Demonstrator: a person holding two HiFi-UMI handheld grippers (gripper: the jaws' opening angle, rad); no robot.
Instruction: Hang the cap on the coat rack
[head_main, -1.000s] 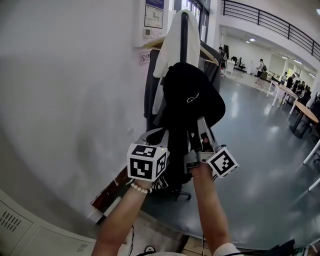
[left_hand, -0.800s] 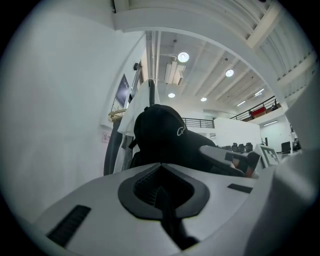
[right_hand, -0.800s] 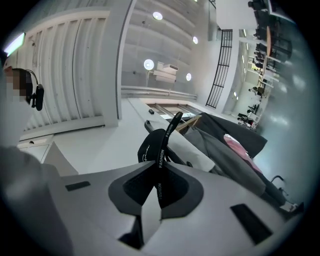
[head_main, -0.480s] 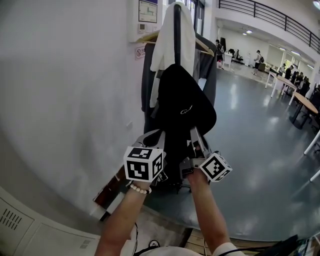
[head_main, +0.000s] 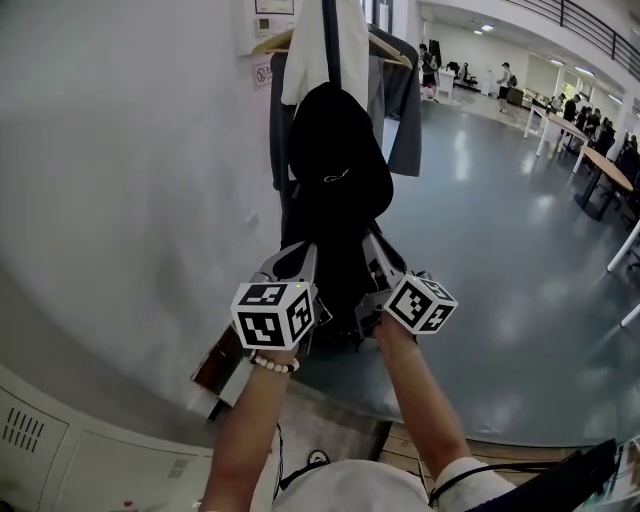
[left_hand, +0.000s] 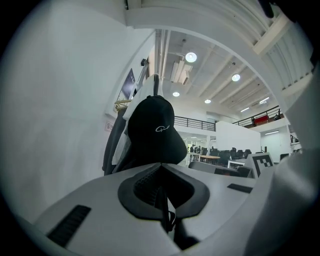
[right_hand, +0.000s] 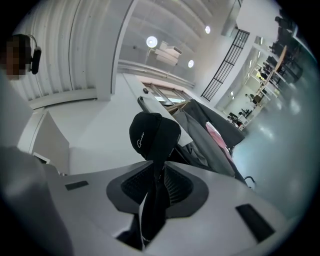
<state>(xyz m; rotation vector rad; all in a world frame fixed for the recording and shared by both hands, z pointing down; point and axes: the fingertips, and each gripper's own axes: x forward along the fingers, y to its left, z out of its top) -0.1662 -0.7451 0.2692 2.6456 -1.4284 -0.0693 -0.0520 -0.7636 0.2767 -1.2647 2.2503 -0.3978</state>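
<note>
Cap (head_main: 335, 150) rises above left gripper (head_main: 304, 256) and right gripper (head_main: 372, 248) — both clamped on its lower edge.

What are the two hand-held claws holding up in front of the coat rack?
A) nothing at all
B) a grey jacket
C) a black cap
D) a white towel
C: the left gripper and the right gripper are each clamped on fabric at the bottom of the black cap.

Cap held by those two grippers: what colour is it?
Black, with a small white logo; the cap shows best in the left gripper view.
</note>
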